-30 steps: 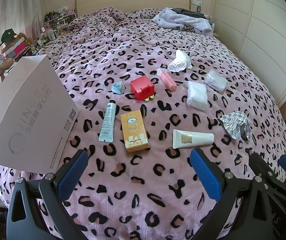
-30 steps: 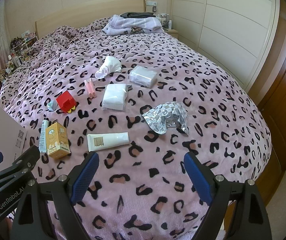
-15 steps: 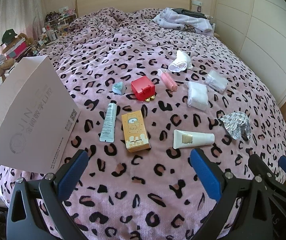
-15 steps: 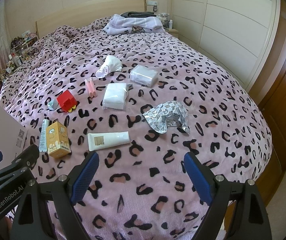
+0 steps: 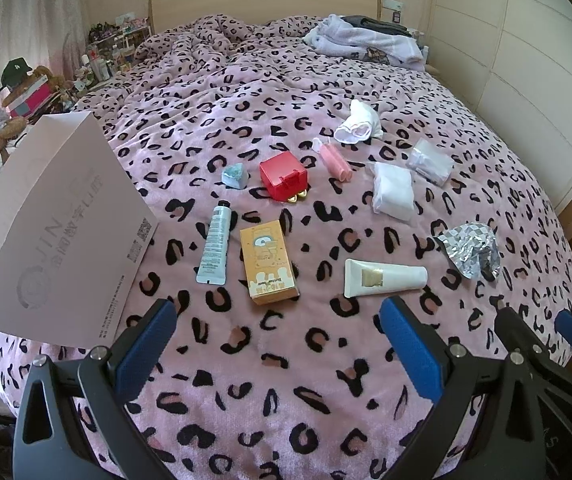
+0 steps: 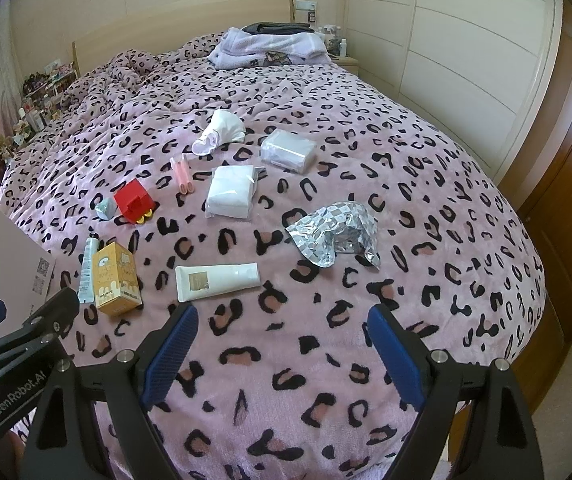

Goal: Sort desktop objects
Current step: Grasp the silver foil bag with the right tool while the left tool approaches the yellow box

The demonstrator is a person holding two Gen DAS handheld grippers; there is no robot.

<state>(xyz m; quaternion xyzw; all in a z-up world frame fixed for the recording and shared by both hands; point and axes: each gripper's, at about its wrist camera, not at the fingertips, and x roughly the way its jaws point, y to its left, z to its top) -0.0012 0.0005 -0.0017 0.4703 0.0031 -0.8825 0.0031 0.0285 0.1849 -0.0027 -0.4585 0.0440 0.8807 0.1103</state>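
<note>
— How would the white tube (image 6: pixel 217 281) be judged to handle?

— Light and squashy; it was best gripped across its stiffer capped end. It was seen lying flat on the leopard blanket (image 6: pixel 426 184), between the orange box (image 6: pixel 117 283) and crumpled foil bag (image 6: pixel 336 232).

— And the jaws?

— Both the left gripper (image 5: pixel 277 343) and right gripper (image 6: pixel 283 349) were held spread, empty.

Fuzzy plush leopard-print blanket (image 5: pixel 286 360) covers the bed. Crinkled, shiny foil bag (image 6: pixel 336 232); glossy red plastic box (image 5: pixel 284 174); smooth white plastic tube (image 6: pixel 218 280); matt orange cardboard carton (image 5: pixel 268 262); matt white paper box (image 5: pixel 54 232); pale wooden headboard (image 5: pixel 262 4).
</note>
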